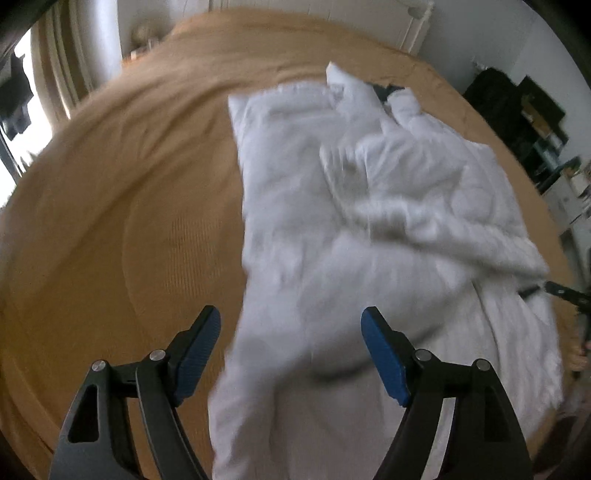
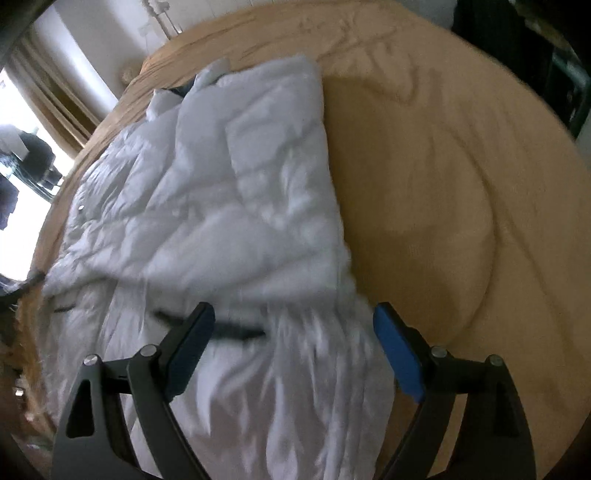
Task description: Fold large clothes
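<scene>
A large white puffy coat [image 1: 369, 184] lies spread and crumpled on a tan bedspread [image 1: 129, 203]. Its folded-over parts are bunched toward the far end, where a bit of dark lining [image 1: 388, 90] shows. My left gripper [image 1: 291, 314] hovers open above the coat's near left edge, with cloth below its blue pads [image 1: 195, 354] but nothing pressed between them. In the right wrist view the same coat [image 2: 221, 203] fills the left half of the bedspread [image 2: 461, 184]. My right gripper [image 2: 294, 310] is open over the coat's near right part, close to a dark strip [image 2: 236, 330] on the cloth.
A bright window with curtains [image 1: 55, 81] stands left of the bed. Dark shelving with clutter [image 1: 535, 110] lines the right side. A white wall [image 1: 314, 14] closes off the far end. Bare bedspread stretches left of the coat and, in the right wrist view, right of it.
</scene>
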A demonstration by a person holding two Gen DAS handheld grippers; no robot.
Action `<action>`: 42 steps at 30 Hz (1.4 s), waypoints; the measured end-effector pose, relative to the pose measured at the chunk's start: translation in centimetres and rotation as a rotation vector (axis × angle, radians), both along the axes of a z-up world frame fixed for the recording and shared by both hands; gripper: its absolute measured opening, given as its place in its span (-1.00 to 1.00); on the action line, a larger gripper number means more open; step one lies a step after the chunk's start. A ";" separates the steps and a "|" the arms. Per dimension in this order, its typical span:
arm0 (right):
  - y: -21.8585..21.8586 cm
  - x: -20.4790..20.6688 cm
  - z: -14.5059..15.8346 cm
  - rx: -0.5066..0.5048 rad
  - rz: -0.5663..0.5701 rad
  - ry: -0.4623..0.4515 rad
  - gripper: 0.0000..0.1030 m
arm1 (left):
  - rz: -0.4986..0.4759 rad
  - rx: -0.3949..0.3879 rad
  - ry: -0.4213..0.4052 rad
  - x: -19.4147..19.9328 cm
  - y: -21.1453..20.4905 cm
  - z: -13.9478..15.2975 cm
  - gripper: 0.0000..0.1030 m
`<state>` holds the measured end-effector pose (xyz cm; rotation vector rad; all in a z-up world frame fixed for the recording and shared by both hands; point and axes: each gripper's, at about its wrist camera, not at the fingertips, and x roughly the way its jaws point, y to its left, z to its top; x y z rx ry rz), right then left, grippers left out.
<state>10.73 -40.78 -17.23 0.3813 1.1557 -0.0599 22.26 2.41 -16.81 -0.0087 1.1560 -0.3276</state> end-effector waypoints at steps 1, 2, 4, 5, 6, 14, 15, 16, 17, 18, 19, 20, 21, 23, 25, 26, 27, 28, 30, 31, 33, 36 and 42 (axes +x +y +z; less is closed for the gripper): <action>0.2 -0.6 -0.3 0.017 0.002 0.002 0.70 | -0.001 -0.022 0.021 -0.9 0.6 -0.6 0.53; 0.3 -0.8 -0.4 0.020 0.001 0.001 0.71 | -0.003 -0.051 0.042 -1.6 1.1 -1.2 0.53; 0.6 -1.3 -0.8 0.043 0.029 0.002 0.72 | 0.003 -0.104 0.065 -3.1 1.8 -2.3 0.53; 0.9 -1.3 -1.2 0.039 0.047 0.012 0.73 | -0.004 -0.119 0.069 -3.6 1.9 -2.8 0.55; 1.3 -1.1 -1.6 0.010 0.073 0.029 0.77 | -0.002 -0.115 0.070 -3.7 1.9 -3.1 0.55; 1.2 -1.7 -3.5 -0.074 0.069 0.091 0.93 | 0.026 -0.060 0.099 -5.0 2.8 -4.5 0.55; 1.0 -2.2 -3.8 -0.040 0.061 0.107 0.96 | 0.027 -0.061 0.110 -5.3 2.9 -4.6 0.55; 0.6 -2.7 -4.2 0.002 0.046 0.117 0.96 | 0.027 -0.054 0.116 -5.5 2.9 -4.9 0.53; 0.3 -3.1 -4.5 0.040 0.025 0.113 0.96 | 0.025 -0.041 0.114 -5.9 2.8 -5.0 0.42; 0.2 -3.4 -4.5 0.054 0.010 0.096 0.91 | 0.018 -0.023 0.105 -6.3 2.6 -5.0 0.35; 0.0 -3.6 -4.6 0.061 0.003 0.088 0.60 | 0.015 -0.019 0.104 -6.4 2.5 -4.9 0.15; -0.3 -3.7 -4.5 0.080 -0.009 0.084 0.40 | 0.017 -0.021 0.107 -6.5 2.5 -4.8 -0.10; -0.7 -3.8 -4.3 0.102 -0.019 0.080 0.12 | 0.025 -0.028 0.109 -6.5 2.6 -4.5 -0.24; -1.4 -4.1 -3.6 0.141 -0.026 0.064 -0.27 | 0.046 -0.068 0.122 -6.2 3.3 -4.1 -0.59; -2.2 -4.6 -2.5 0.155 -0.031 0.058 -0.44 | 0.055 -0.081 0.125 -6.2 4.1 -3.6 -0.68; -2.4 -5.0 -2.0 0.149 -0.023 0.051 -0.47 | 0.061 -0.072 0.114 -6.3 4.5 -3.3 -0.68; -2.4 -5.1 -1.4 0.145 -0.021 0.041 -0.50 | 0.064 -0.068 0.107 -6.3 4.7 -3.0 -0.69; -2.5 -5.5 -0.9 0.149 -0.024 0.036 -0.53 | 0.074 -0.068 0.100 -6.5 5.1 -2.9 -0.69; -2.4 -6.1 -0.6 0.167 -0.038 0.027 -0.57 | 0.083 -0.072 0.108 -6.5 5.7 -3.1 -0.69; -2.5 -6.4 -0.7 0.174 -0.045 0.026 -0.57 | 0.087 -0.070 0.116 -6.5 6.0 -3.5 -0.69; -2.1 -6.4 -1.7 0.186 -0.058 0.035 -0.58 | 0.091 -0.076 0.135 -5.8 5.8 -4.4 -0.67; -2.5 -5.8 -4.2 0.222 -0.105 0.066 -0.30 | 0.093 -0.063 0.118 -5.9 5.7 -4.4 -0.60; -1.6 -7.3 -3.2 0.222 -0.072 0.059 0.44 | 0.057 -0.010 0.093 -8.4 5.3 -3.2 0.07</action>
